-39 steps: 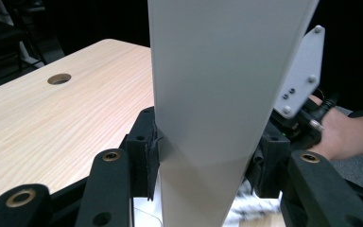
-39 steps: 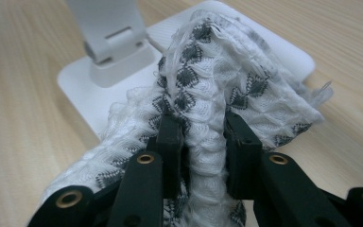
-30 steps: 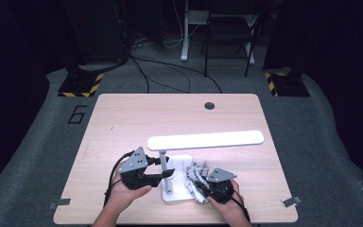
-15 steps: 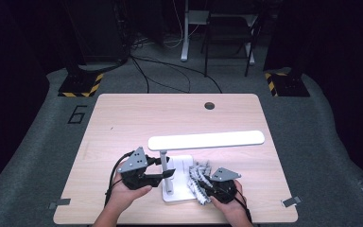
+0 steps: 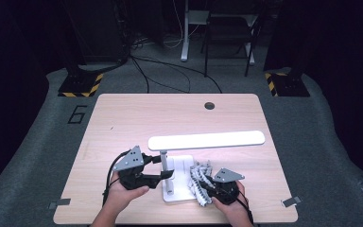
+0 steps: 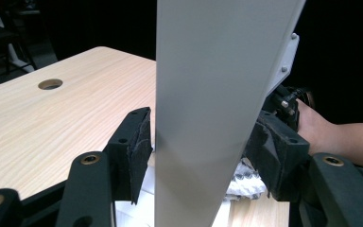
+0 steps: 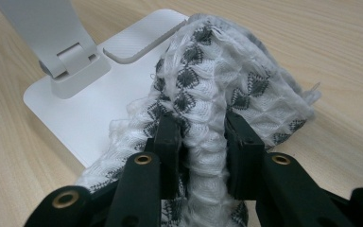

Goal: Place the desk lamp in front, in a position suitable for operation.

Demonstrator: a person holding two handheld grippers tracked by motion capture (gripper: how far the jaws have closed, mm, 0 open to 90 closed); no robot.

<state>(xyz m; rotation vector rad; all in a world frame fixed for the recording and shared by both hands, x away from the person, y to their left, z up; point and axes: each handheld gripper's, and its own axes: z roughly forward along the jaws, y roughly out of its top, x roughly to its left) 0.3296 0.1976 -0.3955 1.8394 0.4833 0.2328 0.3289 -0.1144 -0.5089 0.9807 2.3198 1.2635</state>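
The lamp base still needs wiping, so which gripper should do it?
Probably the right gripper. It is shut on the checked cloth, which already lies on the white lamp base. The left gripper sits around the lamp post, its jaws just opened.

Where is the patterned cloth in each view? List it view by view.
High view: cloth low, right of centre, on the lamp base's right edge.
Left gripper view: a scrap low right, under the right-hand jaw.
Right gripper view: centre, pinched between the jaws.
Shared landmark: the white lamp base.

Matt white plastic lamp (image 5: 207,140); soft waffle-woven cloth (image 7: 217,90); pale wood-grain table (image 5: 123,118); matt black plastic gripper (image 7: 202,142).
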